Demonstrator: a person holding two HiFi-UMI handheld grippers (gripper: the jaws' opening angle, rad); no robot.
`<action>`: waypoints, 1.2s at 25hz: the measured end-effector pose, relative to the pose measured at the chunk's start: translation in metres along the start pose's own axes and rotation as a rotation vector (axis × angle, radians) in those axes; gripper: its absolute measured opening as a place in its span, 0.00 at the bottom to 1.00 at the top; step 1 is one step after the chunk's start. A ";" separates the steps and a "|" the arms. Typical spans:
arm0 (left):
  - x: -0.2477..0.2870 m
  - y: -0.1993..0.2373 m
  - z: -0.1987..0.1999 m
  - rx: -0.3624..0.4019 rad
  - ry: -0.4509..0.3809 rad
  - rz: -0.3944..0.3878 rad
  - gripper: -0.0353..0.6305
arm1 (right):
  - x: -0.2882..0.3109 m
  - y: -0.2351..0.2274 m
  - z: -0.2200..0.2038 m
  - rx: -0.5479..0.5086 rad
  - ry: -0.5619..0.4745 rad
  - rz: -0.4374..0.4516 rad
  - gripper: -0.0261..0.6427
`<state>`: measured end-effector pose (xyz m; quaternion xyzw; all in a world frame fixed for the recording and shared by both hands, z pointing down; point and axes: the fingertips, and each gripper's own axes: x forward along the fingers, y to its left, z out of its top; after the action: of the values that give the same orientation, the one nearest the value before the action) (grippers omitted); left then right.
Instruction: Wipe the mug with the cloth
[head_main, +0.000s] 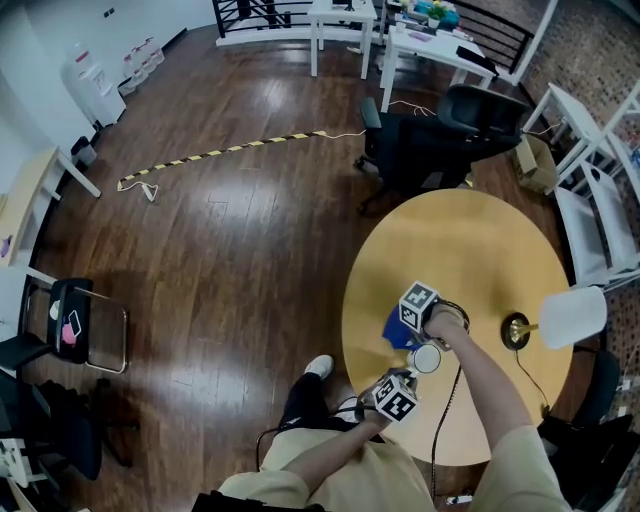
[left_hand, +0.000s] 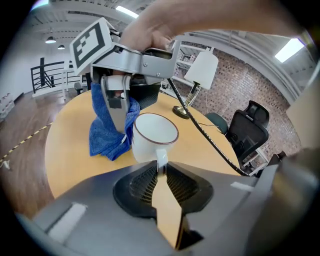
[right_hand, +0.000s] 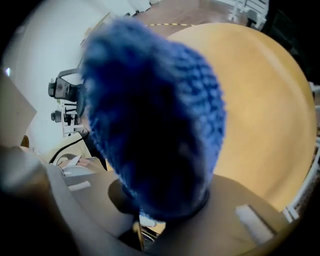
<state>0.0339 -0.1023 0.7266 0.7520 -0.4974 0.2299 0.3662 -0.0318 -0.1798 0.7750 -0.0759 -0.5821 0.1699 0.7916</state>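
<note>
A white mug (left_hand: 152, 136) with a dark rim stands on the round yellow table (head_main: 450, 240). My left gripper (left_hand: 161, 171) is shut on its handle, which points toward me. My right gripper (left_hand: 117, 102) is shut on a blue cloth (left_hand: 106, 132), which hangs down against the mug's left side and rests on the table. In the right gripper view the cloth (right_hand: 155, 115) fills most of the picture and hides the jaws and the mug. From the head view, the mug (head_main: 427, 358) sits near the table's front edge, between the left gripper (head_main: 414, 374) and the right gripper (head_main: 410, 335).
A desk lamp (head_main: 517, 330) with a white shade stands on the table to the right of the mug, and its cable runs past it. A black office chair (head_main: 440, 130) stands behind the table. White shelving lines the right wall.
</note>
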 end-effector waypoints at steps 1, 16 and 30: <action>0.000 -0.001 0.000 0.002 0.002 0.000 0.12 | 0.000 -0.004 -0.003 0.030 -0.025 0.016 0.14; 0.004 -0.022 -0.006 0.060 0.054 -0.001 0.12 | 0.004 -0.032 -0.059 0.370 -0.279 0.183 0.13; 0.007 -0.040 -0.014 0.103 0.079 -0.001 0.12 | 0.014 -0.035 -0.101 0.660 -0.569 0.367 0.13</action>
<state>0.0736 -0.0865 0.7276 0.7606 -0.4696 0.2844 0.3465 0.0744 -0.1998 0.7671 0.1278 -0.6677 0.4971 0.5393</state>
